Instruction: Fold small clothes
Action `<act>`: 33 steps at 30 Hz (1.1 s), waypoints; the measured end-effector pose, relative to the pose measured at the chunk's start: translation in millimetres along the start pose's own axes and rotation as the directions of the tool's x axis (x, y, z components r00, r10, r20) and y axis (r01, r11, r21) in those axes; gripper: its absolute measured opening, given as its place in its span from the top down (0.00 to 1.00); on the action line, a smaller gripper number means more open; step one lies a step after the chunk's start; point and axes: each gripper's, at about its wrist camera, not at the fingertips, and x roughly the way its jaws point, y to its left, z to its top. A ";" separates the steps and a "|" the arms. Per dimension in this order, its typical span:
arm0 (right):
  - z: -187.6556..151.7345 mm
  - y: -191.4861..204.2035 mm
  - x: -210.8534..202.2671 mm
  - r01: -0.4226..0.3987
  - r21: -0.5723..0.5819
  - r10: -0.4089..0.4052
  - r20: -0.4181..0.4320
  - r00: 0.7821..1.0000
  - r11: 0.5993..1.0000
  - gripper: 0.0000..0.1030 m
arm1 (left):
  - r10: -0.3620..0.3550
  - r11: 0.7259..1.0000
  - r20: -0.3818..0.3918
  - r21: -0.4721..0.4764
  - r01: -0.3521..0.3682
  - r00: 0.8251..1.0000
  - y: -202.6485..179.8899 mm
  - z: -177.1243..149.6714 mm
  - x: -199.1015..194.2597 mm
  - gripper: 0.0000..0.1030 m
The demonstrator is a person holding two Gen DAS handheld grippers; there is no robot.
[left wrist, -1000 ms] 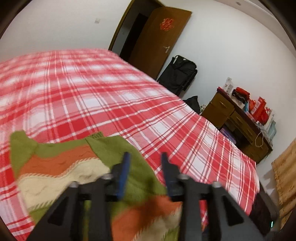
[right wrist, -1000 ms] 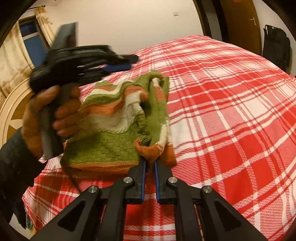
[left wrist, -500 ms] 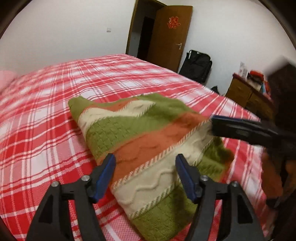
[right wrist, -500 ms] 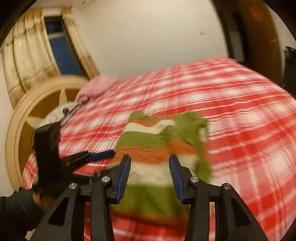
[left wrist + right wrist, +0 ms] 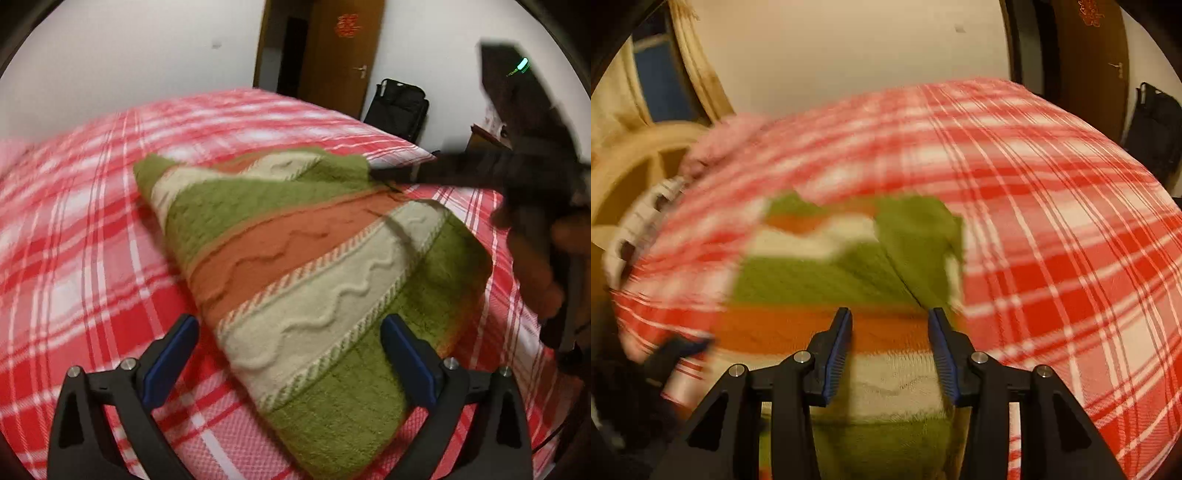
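Observation:
A small knitted sweater [image 5: 295,266] with green, orange and cream stripes lies folded on the red plaid bed [image 5: 85,221]. My left gripper [image 5: 288,332] is open and empty, its jaws wide apart above the sweater's near edge. In the left wrist view my right gripper [image 5: 380,172] reaches in from the right, its tips at the sweater's far corner. In the right wrist view the right gripper [image 5: 890,325] is open over the sweater [image 5: 849,273], nothing between its jaws. The left gripper [image 5: 683,347] shows blurred at the lower left.
A wooden door [image 5: 340,51] and a black bag [image 5: 399,107] stand past the bed's far end. A pink pillow [image 5: 724,144], a curved wooden headboard [image 5: 639,166] and a curtained window [image 5: 661,74] are at the bed's head.
The right gripper let go of the sweater and opened. The sweater dropped flat onto the bed. Both grippers pulled back over it, and the left jaws opened wider.

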 end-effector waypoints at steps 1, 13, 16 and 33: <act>7.5 6.6 1.0 -0.026 -0.011 0.026 0.001 1.000 1.000 0.57 | -0.010 1.000 -0.017 -0.022 0.010 1.000 3.0 -0.7 2.4 0.02; 46.6 -39.0 100.1 0.118 0.155 -0.098 -0.134 0.986 0.981 0.56 | -0.010 0.998 -0.071 -0.058 0.006 0.997 3.7 -6.2 14.5 0.00; 41.4 -25.2 82.0 0.155 0.068 -0.147 -0.112 0.983 0.986 0.54 | -0.011 0.998 -0.071 -0.057 0.007 0.997 6.3 -5.8 15.7 0.00; -73.5 -5.8 6.0 0.112 -0.124 -0.119 -0.048 0.992 0.986 0.54 | 0.003 0.999 -0.075 -0.044 -0.006 0.997 4.1 -6.2 16.1 0.00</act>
